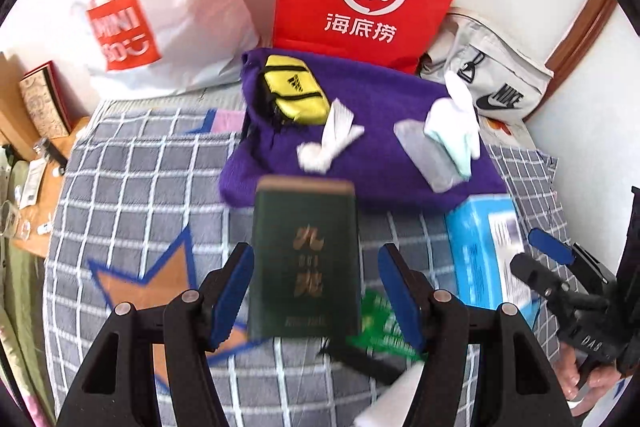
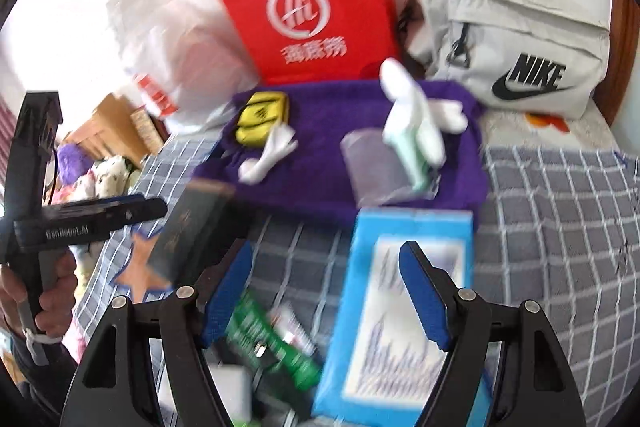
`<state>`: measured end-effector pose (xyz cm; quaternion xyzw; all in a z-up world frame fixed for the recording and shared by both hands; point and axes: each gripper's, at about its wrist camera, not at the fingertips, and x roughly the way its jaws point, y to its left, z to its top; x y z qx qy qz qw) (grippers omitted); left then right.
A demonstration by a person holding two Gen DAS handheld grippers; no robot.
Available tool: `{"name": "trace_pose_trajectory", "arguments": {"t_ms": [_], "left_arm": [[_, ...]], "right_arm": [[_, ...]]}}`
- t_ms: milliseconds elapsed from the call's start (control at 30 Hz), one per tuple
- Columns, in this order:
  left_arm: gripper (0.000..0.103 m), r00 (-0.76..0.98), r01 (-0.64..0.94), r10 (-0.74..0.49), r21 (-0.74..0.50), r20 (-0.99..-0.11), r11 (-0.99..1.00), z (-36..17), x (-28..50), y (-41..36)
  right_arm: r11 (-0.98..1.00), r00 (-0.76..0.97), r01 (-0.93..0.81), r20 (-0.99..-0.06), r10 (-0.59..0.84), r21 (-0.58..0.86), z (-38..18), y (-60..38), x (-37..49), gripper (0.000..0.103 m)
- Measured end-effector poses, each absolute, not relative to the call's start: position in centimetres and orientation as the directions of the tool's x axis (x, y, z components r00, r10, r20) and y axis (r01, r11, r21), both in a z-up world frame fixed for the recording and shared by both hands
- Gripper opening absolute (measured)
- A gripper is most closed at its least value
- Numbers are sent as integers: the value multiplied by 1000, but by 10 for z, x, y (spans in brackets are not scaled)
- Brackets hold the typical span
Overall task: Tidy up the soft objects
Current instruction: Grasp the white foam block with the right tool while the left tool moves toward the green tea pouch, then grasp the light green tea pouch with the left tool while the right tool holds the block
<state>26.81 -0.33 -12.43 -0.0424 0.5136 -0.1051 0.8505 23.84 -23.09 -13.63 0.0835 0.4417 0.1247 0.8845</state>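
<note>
Purple towel point(image 1: 360, 131) looks limp, light; pinch a corner. Left gripper point(image 1: 316, 291) gapes around a green box point(image 1: 304, 259), gripping nothing; right gripper point(image 2: 324, 291) wide, empty.

Purple towel point(image 1: 384, 163) spread flat on the checked bed, just in front of the upright red bag. On it: yellow zip pouch point(image 1: 294, 95) at the back left, crumpled white sock point(image 1: 328, 139) just beside it, and a white and mint sock bundle point(image 1: 456, 131) lying partly over a grey sock point(image 1: 428, 155) to the right.
</note>
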Motion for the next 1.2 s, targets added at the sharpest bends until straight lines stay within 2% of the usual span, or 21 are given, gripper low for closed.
{"name": "trace_pose_trajectory", "arguments": {"t_ms": [233, 367, 467, 900, 967, 1200], "left_arm": [[63, 458, 112, -217, -186, -862, 976, -130, 218, 14], [63, 450, 109, -232, -205, -862, 973, -140, 199, 20], [63, 453, 101, -248, -227, -857, 969, -149, 185, 25], [63, 440, 98, -258, -240, -860, 966, -174, 156, 40], [63, 435, 94, -253, -236, -865, 967, -178, 156, 38], [63, 402, 95, -233, -213, -886, 973, -187, 153, 20]], "right_arm": [[944, 544, -221, -772, 328, 245, -149, -196, 184, 76], [921, 508, -248, -769, 387, 300, -164, -178, 159, 84], [904, 475, -269, -770, 426, 334, -176, -163, 146, 85], [931, 445, -255, -822, 354, 262, -211, -129, 146, 85], [926, 444, -253, -817, 367, 279, -213, -132, 145, 80], [922, 504, -261, -775, 382, 285, -196, -157, 124, 80]]}}
